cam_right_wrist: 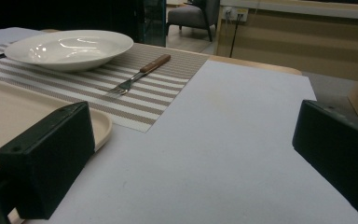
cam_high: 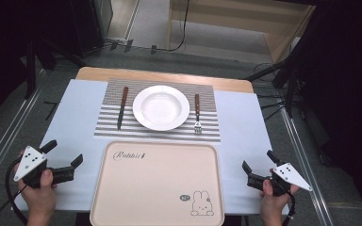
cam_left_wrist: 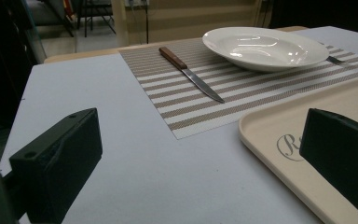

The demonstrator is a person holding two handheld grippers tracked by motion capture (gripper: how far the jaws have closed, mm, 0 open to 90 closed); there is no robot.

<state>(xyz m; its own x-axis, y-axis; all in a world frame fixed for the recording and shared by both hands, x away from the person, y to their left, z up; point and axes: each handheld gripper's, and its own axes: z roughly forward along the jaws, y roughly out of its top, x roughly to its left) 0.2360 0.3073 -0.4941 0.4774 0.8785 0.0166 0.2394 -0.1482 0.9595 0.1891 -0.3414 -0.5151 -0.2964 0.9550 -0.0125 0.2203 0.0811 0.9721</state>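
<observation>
Both grippers idle w/ fingers spread, nothing held: left gripper [cam_high: 63, 162] left of tray [cam_high: 122, 207], right gripper [cam_high: 257, 169] right of it. Knife [cam_high: 122, 107], plate [cam_high: 160, 107], fork [cam_high: 197, 113] lie beyond tray. Likely next: approach low, grip a handle.

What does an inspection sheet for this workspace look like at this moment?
Surface: table under a pale cover, with a striped placemat.
Job's things: white plate on the placemat, knife left of it, fork right of it; empty beige tray in front.
Clutter: nothing seen.
Grippers: left hand-held gripper and right hand-held gripper, both open, flanking the tray, holding nothing.
Cables: one trails from each gripper; more on the floor behind.
Surroundings: dark stands, wooden furniture.
</observation>
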